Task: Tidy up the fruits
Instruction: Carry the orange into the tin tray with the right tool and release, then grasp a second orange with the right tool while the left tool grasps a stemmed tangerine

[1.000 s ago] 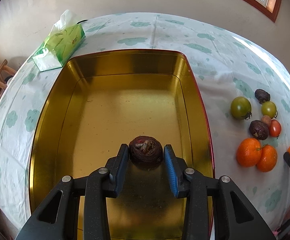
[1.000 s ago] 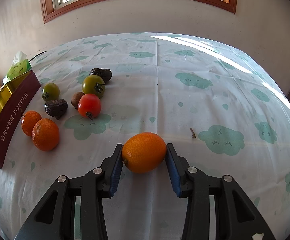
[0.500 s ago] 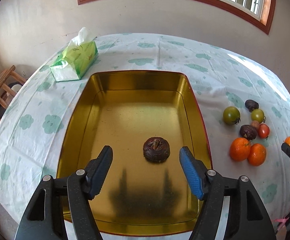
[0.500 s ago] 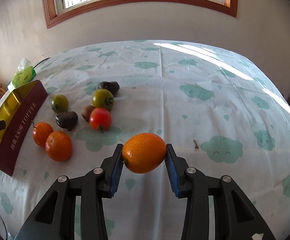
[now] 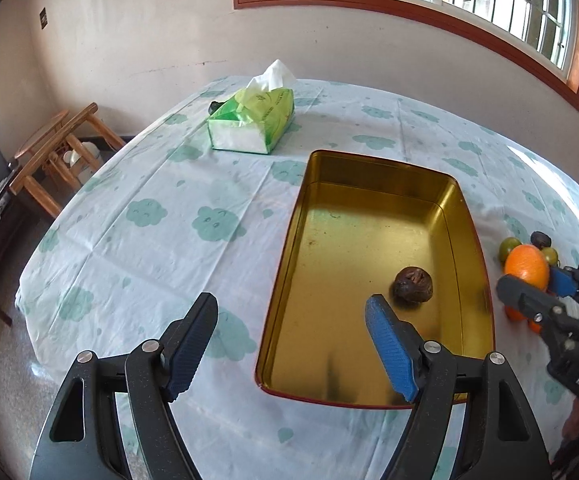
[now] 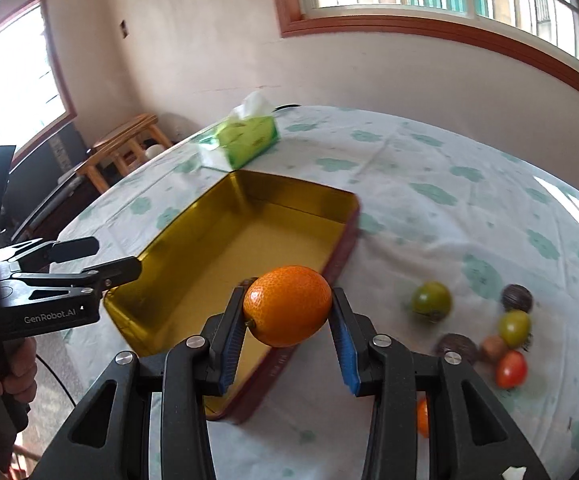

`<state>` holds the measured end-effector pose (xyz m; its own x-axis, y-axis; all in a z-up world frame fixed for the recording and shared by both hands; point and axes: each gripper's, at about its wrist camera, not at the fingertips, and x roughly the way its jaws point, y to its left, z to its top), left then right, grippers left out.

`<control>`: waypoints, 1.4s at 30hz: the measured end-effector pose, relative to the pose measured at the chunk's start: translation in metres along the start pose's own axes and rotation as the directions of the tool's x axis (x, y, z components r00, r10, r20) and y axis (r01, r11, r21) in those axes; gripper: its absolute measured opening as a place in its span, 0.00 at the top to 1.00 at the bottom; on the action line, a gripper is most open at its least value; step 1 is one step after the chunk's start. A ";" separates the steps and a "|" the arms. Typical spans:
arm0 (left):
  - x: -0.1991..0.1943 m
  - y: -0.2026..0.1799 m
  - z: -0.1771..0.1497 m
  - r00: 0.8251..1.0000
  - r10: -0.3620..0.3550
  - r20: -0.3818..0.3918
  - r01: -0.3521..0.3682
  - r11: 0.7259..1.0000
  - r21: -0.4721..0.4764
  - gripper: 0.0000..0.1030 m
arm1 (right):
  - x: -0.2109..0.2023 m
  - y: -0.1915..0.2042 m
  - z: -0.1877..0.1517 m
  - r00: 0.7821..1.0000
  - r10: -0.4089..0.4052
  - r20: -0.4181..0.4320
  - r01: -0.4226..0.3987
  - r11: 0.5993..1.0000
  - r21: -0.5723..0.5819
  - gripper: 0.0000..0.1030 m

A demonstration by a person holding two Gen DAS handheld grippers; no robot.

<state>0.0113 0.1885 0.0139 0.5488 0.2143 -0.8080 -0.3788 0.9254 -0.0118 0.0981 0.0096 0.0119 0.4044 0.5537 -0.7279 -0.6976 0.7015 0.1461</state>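
- My right claw (image 6: 288,334) grips the orange (image 6: 288,305), which hangs just over the tin's (image 5: 465,216) right wall.
- I should carry it past that wall and lower it clear of the dark fruit (image 5: 413,284) before letting go.
- My left claw (image 5: 291,344) gapes empty beside the tin.

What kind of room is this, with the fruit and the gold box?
Probably a dining room in someone's home: a table under a cloud-print cloth, a tissue box on it, a wooden stool beside it, and a wood-framed window.
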 end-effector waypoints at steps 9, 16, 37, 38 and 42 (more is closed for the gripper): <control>0.002 0.025 -0.008 0.999 -0.001 -0.032 -0.001 0.998 -0.067 0.26 | 0.045 0.030 -0.011 0.991 0.000 -0.133 -0.010 0.998 -0.070 0.63; 0.004 0.027 -0.014 0.999 -0.012 -0.036 0.010 0.997 -0.075 0.26 | 0.056 0.038 -0.016 0.986 -0.077 -0.146 0.058 0.989 -0.133 0.63; -0.005 -0.017 -0.020 0.995 -0.098 -0.022 0.099 0.995 0.007 0.26 | -0.011 0.003 -0.025 0.996 -0.089 -0.013 0.089 0.996 -0.001 0.51; -0.006 -0.023 -0.021 0.994 -0.106 -0.022 0.107 0.994 0.018 0.26 | -0.019 -0.006 -0.029 0.993 -0.119 -0.004 0.119 0.993 0.014 0.51; -0.008 -0.048 -0.024 0.988 -0.155 -0.025 0.156 0.985 0.067 0.26 | -0.044 -0.046 -0.050 0.970 -0.241 -0.012 0.241 0.968 0.068 0.47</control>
<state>0.0073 0.1352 0.0066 0.5824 0.0604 -0.8106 -0.2379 0.9662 -0.0989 0.0832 -0.0696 0.0033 0.5537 0.3628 -0.7496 -0.5377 0.8431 0.0109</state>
